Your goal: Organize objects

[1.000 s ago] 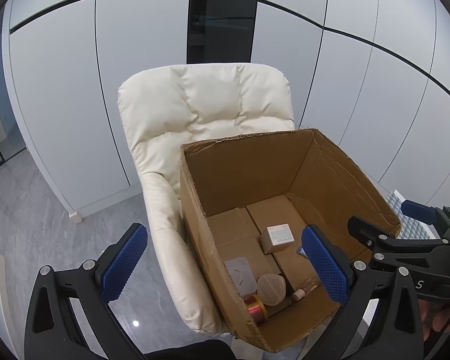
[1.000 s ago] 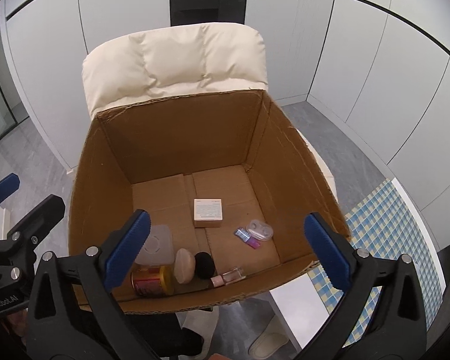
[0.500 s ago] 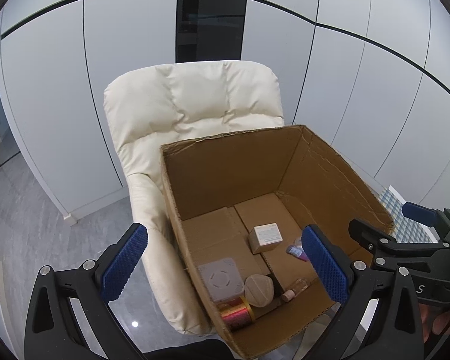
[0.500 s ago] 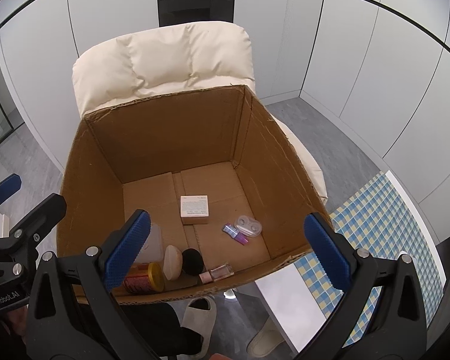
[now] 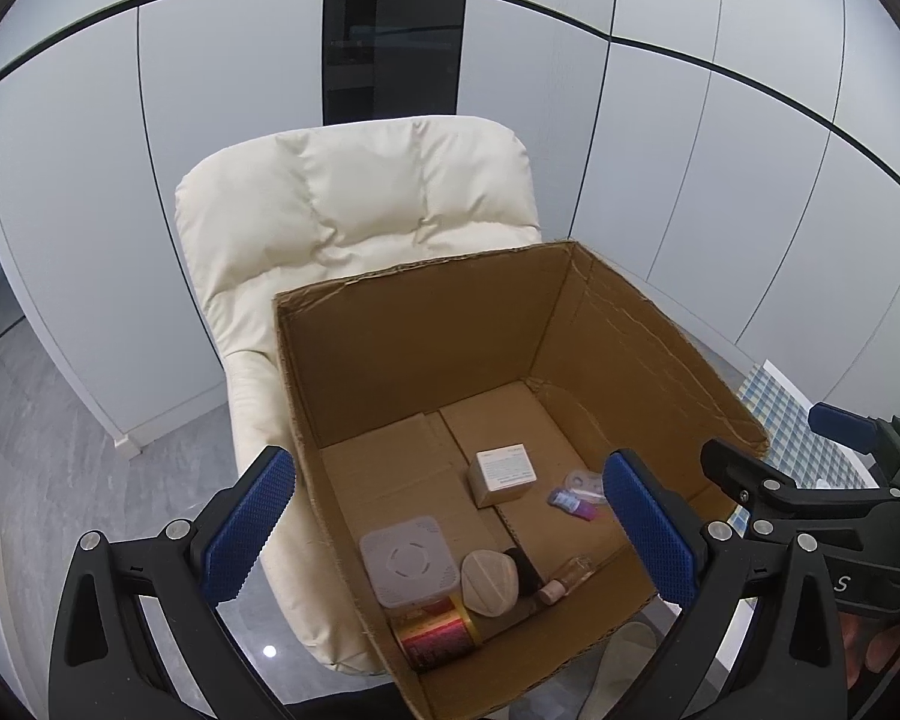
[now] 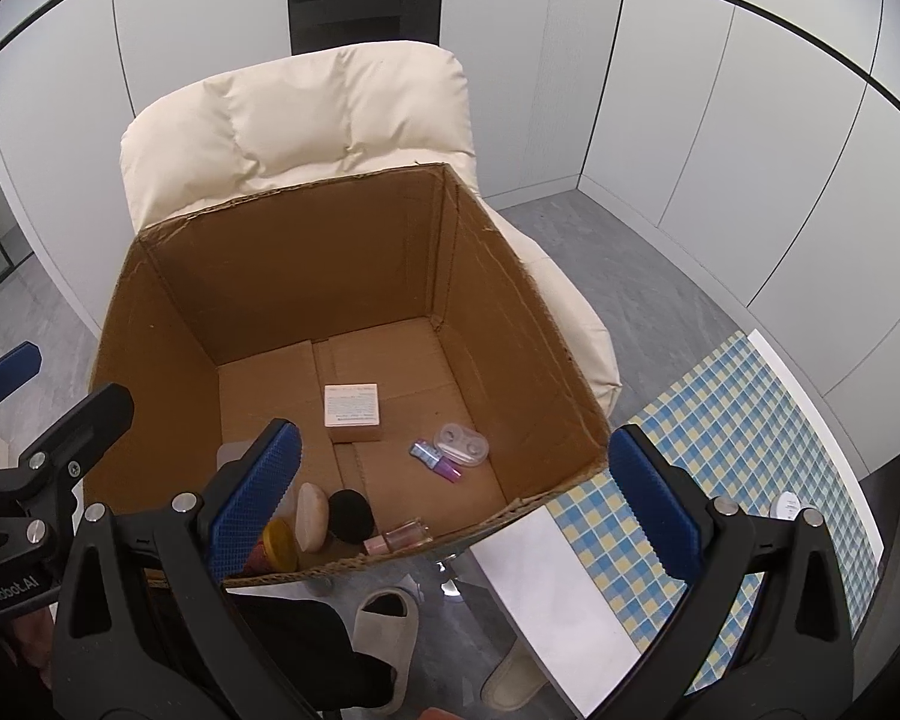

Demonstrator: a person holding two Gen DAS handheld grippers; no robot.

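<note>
On the left, the left hand-held gripper hangs above the near-left corner of the cardboard box, pads wide apart and holding nothing, presumably poised to pick. The box sits on a cream armchair, which brings its floor within reach. Against its near wall huddle a white square container, a red and gold tin, a beige puff and a small bottle. Mid-floor lies a small white carton, then a contact-lens case. The right hand-held gripper hovers, spread and empty, over the near wall. A checked mat lies on the desk to the right.
</note>
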